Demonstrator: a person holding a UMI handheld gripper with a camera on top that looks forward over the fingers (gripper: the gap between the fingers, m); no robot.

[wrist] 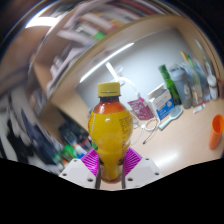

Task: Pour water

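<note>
A clear bottle (110, 125) of orange-yellow drink with an orange cap and a yellow label stands upright between my fingers, lifted well above the table. My gripper (111, 165) is shut on the bottle's lower body, with the purple pads (92, 163) pressing on either side. The bottle's base is hidden behind the fingers. An orange cup (217, 129) stands on the table far off to the right.
A light wooden table (150, 75) stretches beyond the bottle. On its right part stand a green box (171, 85), white and blue packs (195, 80) and a clear bag (150, 105). Shelves and clutter lie to the left.
</note>
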